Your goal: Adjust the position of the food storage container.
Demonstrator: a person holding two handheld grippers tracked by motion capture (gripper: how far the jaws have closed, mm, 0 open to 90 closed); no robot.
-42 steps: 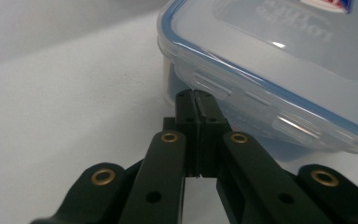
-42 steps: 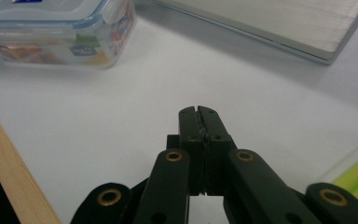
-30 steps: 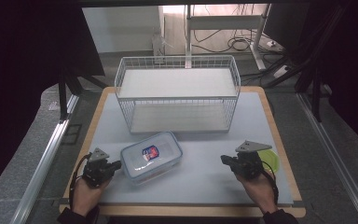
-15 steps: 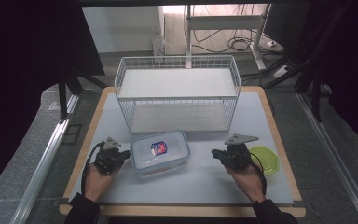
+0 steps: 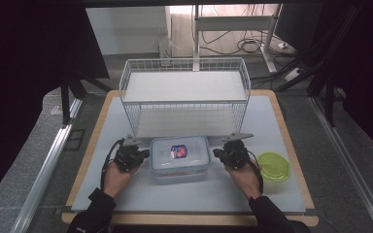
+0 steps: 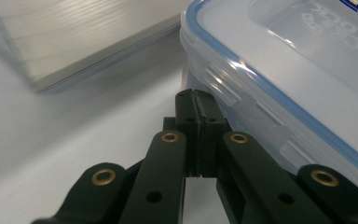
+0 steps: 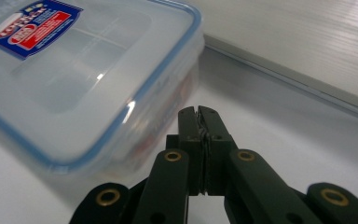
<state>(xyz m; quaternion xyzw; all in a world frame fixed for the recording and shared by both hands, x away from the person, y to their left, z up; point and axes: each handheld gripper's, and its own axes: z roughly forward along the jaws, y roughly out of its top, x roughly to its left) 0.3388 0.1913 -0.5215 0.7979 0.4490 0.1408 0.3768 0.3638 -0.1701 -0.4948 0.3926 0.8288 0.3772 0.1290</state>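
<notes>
We see a clear plastic container (image 5: 180, 158) lying flat on the pale, matt worktop (image 5: 281, 121), just in front of the white wire basket (image 5: 184, 92). It is a rounded rectangle with a translucent lid edged by a blue seal, moulded clip flaps on its sides, and a red and blue label (image 5: 178, 151) on top. Something reddish shows dimly through its wall in the right gripper view, too blurred for us to name.

Our left tongs (image 5: 145, 154) sit at the container's left side and our right tongs (image 5: 216, 153) at its right, one on each short end. Both pairs are clenched with nothing between them: in each gripper view the black jaws meet along a thin seam, their brass rivets bright against the matt plastic. We cannot tell whether the tips press on the container's walls or stop just short.

A yellow-green round lid or bowl (image 5: 273, 166) lies beside the right hand (image 5: 240, 175), near the worktop's right edge. Bare surface stretches in front of the container towards us. The basket's lower shelf is close behind it, blurred in both gripper views.
</notes>
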